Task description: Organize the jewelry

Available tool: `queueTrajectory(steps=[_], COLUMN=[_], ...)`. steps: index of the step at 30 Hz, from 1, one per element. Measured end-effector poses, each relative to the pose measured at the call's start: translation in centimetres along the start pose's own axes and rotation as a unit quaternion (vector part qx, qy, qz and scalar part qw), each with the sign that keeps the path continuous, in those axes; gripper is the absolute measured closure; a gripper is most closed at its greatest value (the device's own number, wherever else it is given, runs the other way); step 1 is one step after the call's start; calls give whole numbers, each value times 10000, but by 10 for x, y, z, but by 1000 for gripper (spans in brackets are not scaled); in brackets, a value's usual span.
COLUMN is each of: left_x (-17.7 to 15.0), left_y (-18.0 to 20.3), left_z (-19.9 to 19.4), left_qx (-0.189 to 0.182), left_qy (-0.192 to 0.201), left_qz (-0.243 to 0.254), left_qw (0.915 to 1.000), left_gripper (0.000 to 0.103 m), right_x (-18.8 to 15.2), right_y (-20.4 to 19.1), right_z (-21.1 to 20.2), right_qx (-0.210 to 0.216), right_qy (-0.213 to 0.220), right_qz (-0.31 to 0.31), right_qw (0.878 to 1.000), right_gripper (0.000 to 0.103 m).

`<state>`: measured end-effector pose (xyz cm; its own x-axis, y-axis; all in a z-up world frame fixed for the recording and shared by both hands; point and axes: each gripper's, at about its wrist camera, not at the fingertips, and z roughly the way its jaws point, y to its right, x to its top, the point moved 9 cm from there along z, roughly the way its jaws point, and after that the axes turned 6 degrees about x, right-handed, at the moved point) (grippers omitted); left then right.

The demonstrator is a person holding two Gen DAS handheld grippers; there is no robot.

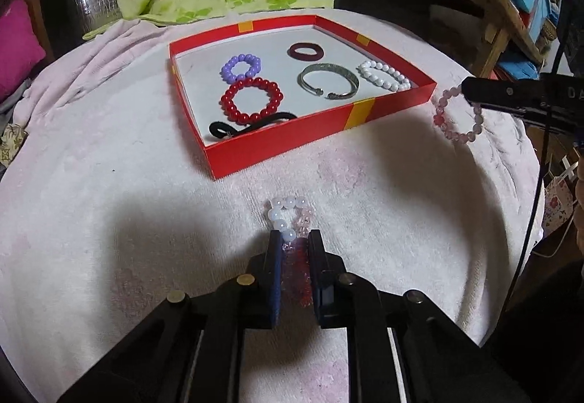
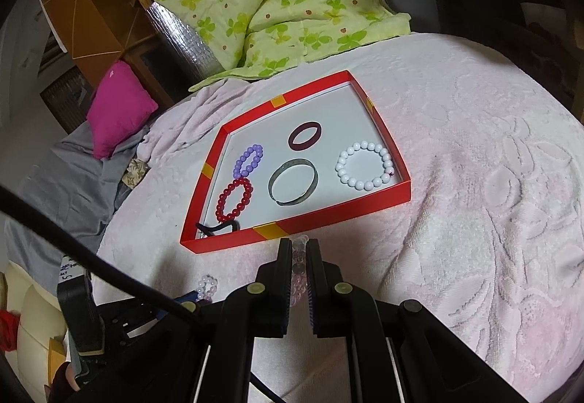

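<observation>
From the left wrist camera, the left tongs (image 1: 294, 250) are pinched on a bracelet of milky white and clear pink beads (image 1: 286, 220) that lies on the pink blanket (image 1: 109, 184) — squeezed into a narrow loop, its long axis runs straight out from the fingertips toward the red box (image 1: 292, 140), which sits just ahead and slightly to the left. Inside the box rest a purple bead bracelet (image 1: 241, 66), a red bead bracelet (image 1: 252, 100), a silver bangle (image 1: 328, 81), a white bead bracelet (image 1: 385, 74), a dark red ring (image 1: 307, 51) and a black hair tie (image 1: 248, 126). At the right edge of the same view the right tongs (image 1: 471, 93) hold a pale pink bead bracelet (image 1: 458, 115) that hangs as an open loop just off the box's near right corner. From the right wrist camera, the right tongs (image 2: 297, 250) are pressed together on that pink bracelet (image 2: 298, 279), seen edge-on between the fingers, with the box's near wall (image 2: 328, 220) directly ahead and almost touching the tips — of the two hands, the right appears the nearer to the box. Low on the left, the white and pink beads (image 2: 207, 284) peek out beside the left tool. A short carry forward over the wall looks to be what each bracelet needs.
</observation>
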<state>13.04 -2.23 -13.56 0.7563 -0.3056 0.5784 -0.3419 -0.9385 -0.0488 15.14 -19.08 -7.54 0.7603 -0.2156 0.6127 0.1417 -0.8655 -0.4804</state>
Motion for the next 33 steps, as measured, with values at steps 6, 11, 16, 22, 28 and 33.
queueTrajectory(steps=[6,11,16,22,28,33], left_x=[8,12,15,13,13,13], left_y=[1,-1,0,-1,0,2], left_z=[-12,-16,-19,-17,-15,-14], left_qx=[130,191,169,175,203,200], left_qy=[177,236,301,262,226,231], left_qz=[58,53,36,32,41,60], left_qw=[9997,9995,9994,9995,9995,9995], left_gripper=[88,88,88,88,88,88], right_x=[-1,-1,-2,-6,-12,-16], right_y=[-2,-3,-3,8,28,20], right_z=[1,3,6,9,14,21], right_qx=[-8,-15,-26,-135,-251,-206], right_qy=[-48,-68,-113,-223,-430,-545], right_qz=[-55,-66,-94,-54,244,209], right_qw=[10000,10000,9999,9996,9985,9981], right_gripper=[95,95,95,95,95,95])
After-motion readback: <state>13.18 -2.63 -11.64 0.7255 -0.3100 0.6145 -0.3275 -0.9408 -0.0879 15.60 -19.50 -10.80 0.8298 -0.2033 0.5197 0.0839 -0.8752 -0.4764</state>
